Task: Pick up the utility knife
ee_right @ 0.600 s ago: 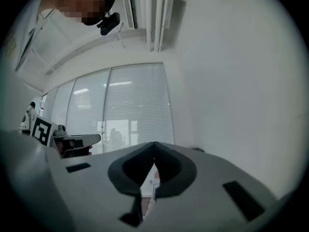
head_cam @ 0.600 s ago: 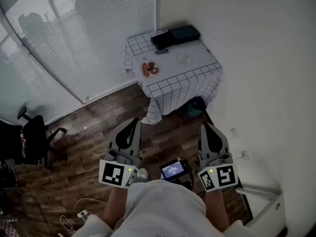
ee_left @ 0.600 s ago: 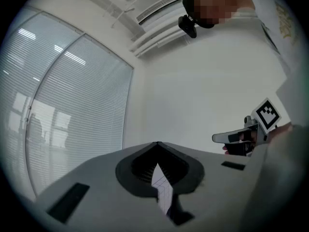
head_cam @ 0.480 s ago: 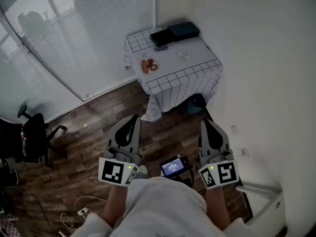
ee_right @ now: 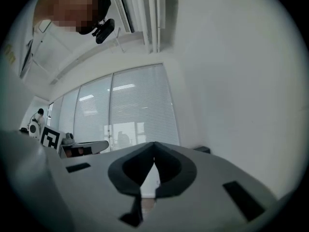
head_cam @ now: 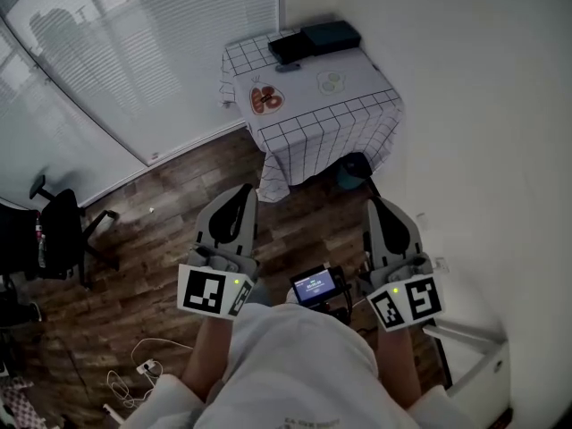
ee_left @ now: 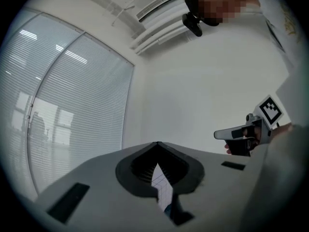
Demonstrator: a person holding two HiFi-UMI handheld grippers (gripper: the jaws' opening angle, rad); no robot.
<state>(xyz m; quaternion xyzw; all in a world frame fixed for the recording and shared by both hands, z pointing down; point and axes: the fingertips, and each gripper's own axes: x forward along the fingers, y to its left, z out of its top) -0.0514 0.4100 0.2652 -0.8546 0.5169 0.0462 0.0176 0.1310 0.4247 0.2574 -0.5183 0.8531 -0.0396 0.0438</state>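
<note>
A small table (head_cam: 357,119) under a white checked cloth stands in the far corner of the room. On it a small dark oblong thing (head_cam: 288,67), which may be the utility knife, lies in front of two flat black boxes (head_cam: 315,41). Both grippers are held level close to the person's body, far from the table. My left gripper (head_cam: 241,192) is shut and empty, its tips meeting in the left gripper view (ee_left: 157,143). My right gripper (head_cam: 375,206) is shut and empty too (ee_right: 154,144).
A plate with red food (head_cam: 265,99) and a pale plate with green pieces (head_cam: 331,82) also lie on the cloth. A black office chair (head_cam: 54,239) stands at the left, cables (head_cam: 134,374) lie on the wood floor, and a small lit screen (head_cam: 313,286) hangs at the person's waist.
The head view has shifted a little, so the table sits slightly higher in the picture. Both grippers stay shut and empty in front of the body.
</note>
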